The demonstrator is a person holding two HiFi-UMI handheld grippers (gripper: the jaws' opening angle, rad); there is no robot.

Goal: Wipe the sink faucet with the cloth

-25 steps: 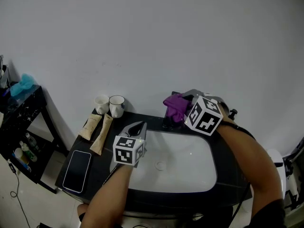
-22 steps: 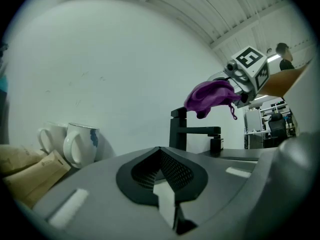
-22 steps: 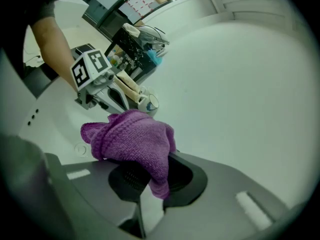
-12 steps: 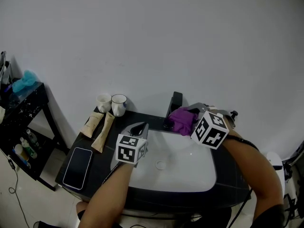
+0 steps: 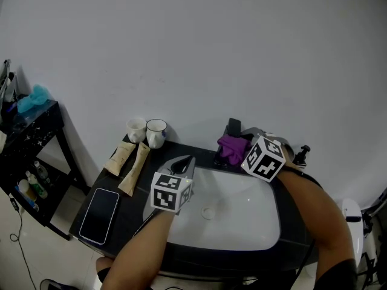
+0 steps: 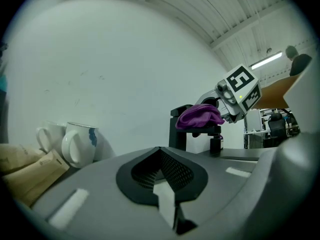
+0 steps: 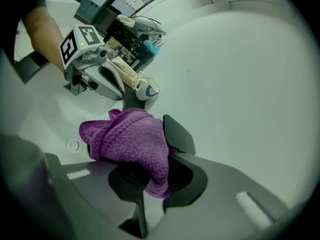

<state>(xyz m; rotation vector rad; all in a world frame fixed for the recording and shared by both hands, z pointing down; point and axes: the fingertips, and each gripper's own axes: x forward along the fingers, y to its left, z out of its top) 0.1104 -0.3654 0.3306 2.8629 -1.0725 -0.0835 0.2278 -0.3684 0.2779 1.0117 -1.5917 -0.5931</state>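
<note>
Right gripper [image 7: 150,176] is clamped on the purple cloth [image 7: 127,139], and the bunched cloth sits right on top of the black faucet [image 7: 180,134] at the back of the white sink [image 5: 248,213]. From the left gripper view you can see it draped over the spout. Left gripper [image 6: 161,154] has its jaws together with nothing in them, hovering over the sink's left edge, well apart from the faucet. On the dark counter [image 5: 127,201] to the left: two mugs [image 5: 147,131] by the wall, two tubes [image 5: 127,162] in front of them, and a phone [image 5: 98,215] lying flat near the front corner.
</note>
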